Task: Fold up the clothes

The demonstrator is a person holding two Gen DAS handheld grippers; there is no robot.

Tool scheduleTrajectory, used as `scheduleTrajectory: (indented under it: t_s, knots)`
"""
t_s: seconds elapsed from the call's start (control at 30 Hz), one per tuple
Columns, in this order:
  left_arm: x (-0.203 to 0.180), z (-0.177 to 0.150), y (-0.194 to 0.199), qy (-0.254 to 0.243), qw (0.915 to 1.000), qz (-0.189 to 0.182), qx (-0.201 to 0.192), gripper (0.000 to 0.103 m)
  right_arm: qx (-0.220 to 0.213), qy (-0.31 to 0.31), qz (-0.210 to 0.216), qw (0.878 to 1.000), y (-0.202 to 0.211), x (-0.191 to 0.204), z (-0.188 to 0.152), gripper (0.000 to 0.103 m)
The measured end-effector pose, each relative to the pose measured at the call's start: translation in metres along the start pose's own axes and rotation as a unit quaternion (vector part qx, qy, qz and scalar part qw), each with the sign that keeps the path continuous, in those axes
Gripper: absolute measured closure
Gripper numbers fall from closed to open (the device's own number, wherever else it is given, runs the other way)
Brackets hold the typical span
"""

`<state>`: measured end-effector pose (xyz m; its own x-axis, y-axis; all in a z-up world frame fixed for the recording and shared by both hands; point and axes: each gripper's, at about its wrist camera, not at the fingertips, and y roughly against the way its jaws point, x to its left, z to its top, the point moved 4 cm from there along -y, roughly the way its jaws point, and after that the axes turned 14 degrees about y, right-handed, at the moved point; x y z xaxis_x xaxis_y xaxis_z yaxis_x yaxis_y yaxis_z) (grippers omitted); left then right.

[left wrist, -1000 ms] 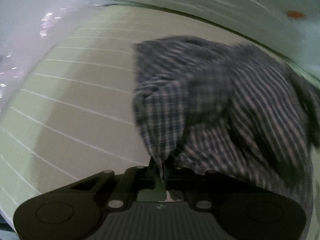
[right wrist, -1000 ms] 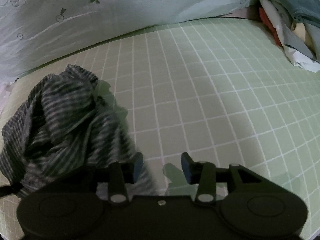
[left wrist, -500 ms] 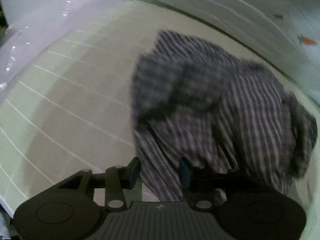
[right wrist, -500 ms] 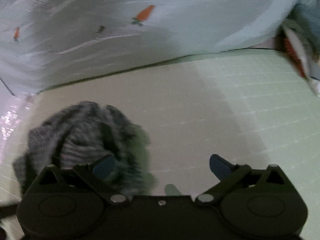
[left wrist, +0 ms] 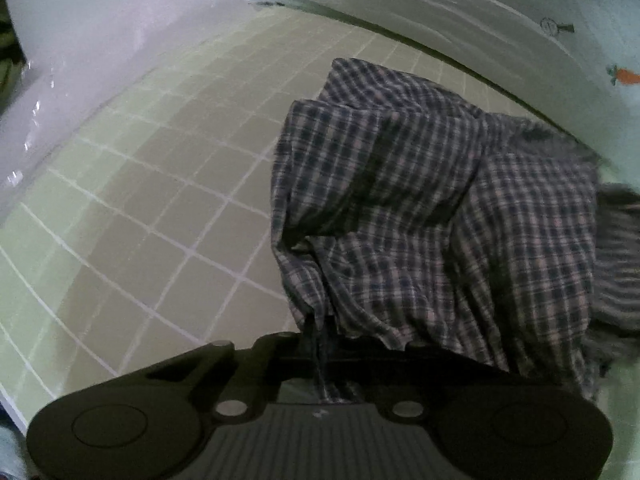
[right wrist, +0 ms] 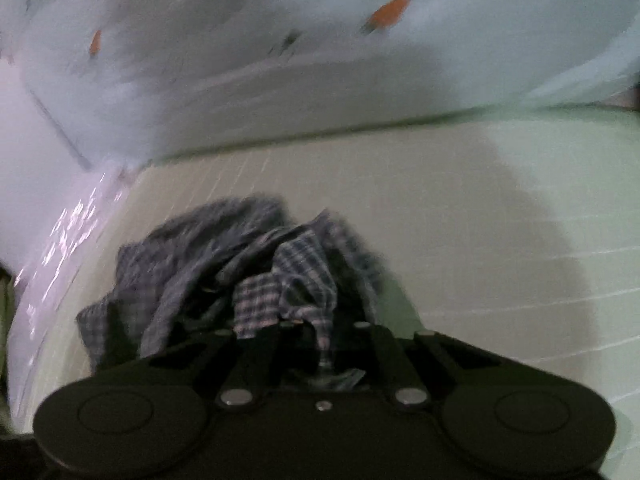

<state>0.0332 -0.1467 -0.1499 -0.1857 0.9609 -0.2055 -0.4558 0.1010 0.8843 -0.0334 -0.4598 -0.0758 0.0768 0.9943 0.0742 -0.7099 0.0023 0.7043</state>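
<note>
In the left wrist view, an edge of the plaid garment (left wrist: 420,216), heaped on the green gridded mat (left wrist: 152,216), is pinched by the left gripper (left wrist: 318,340). In the right wrist view, a fold of it is clamped by the right gripper (right wrist: 320,336).

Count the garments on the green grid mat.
1: a crumpled plaid garment on the green grid mat, pinched by the left claw and the right claw. Folds may hide more.
</note>
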Motion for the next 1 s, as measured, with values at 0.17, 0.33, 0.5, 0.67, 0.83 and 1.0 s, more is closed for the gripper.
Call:
scheduleTrajectory:
  t_s: [0.17,0.33,0.5,0.67,0.83,1.0]
  knots:
    - [0.004,0.004,-0.004,-0.013,0.9995,0.022,-0.016,0.101,-0.067,-0.028,-0.159,0.985,0.083,-0.080,-0.005,0.099]
    - [0.006,0.011,-0.007,-0.018,0.9995,0.019,-0.018,0.099,-0.050,-0.027,-0.283,0.958,0.114,-0.151,-0.033,0.099]
    - [-0.004,0.008,0.000,-0.037,0.9991,0.018,-0.013,0.096,0.024,-0.070,-0.299,0.951,0.101,-0.174,-0.073,0.093]
    - [0.000,0.015,0.018,-0.017,0.9996,-0.010,-0.020,0.070,0.044,-0.109,-0.285,0.951,0.099,-0.175,-0.099,0.041]
    - [0.004,0.037,0.030,0.008,0.9988,-0.024,-0.041,0.051,0.004,-0.120,-0.269,0.956,0.102,-0.170,-0.079,0.026]
    - [-0.021,0.057,0.025,-0.004,0.9978,-0.047,-0.047,0.034,-0.011,-0.117,-0.235,0.965,0.081,-0.165,-0.051,0.020]
